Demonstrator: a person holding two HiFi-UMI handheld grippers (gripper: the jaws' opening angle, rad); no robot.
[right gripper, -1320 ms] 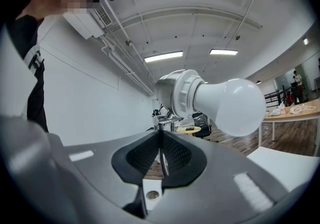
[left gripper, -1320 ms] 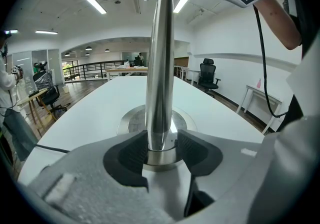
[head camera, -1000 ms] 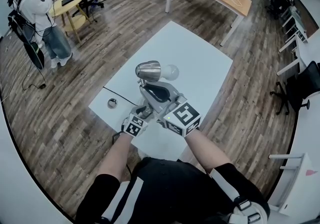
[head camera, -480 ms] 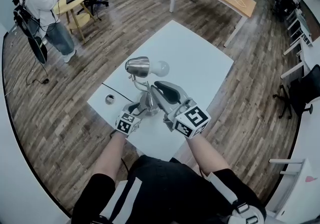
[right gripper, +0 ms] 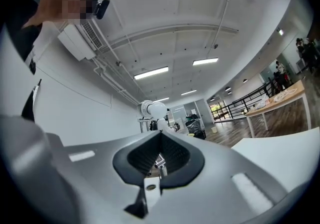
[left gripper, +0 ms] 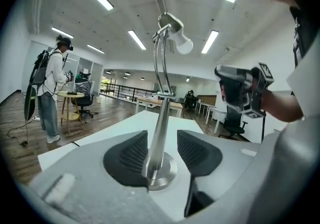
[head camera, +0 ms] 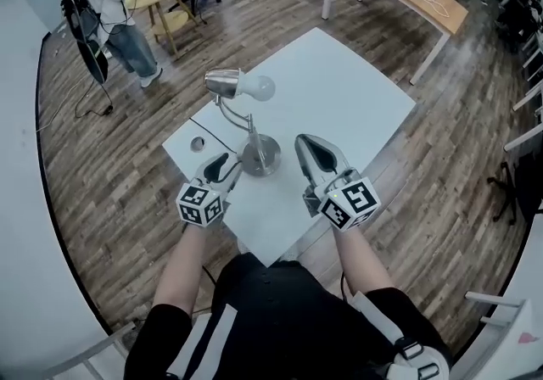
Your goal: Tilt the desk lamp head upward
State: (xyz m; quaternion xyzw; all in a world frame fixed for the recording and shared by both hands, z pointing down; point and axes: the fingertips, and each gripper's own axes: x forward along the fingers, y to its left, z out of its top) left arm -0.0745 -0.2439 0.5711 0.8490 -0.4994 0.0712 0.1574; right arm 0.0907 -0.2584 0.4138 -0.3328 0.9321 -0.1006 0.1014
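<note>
On the white square table point(head camera: 339, 90), the chrome desk lamp point(head camera: 260, 154) stands near the left edge. Your left gripper point(head camera: 227, 164) straddles its stem point(head camera: 242, 120), jaws apart and unclamped. Your right gripper point(head camera: 310, 148) has just closed on nothing. Pushing the head point(head camera: 224, 81) upward unbraced could tip it.

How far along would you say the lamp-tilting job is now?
Done: hard to tell; the lamp head looks near level, not clearly raised. In hand: the left gripper is open around the lamp stem; the right gripper has just closed, empty, apart from it. Left: confirming or finishing the upward tilt.
</note>
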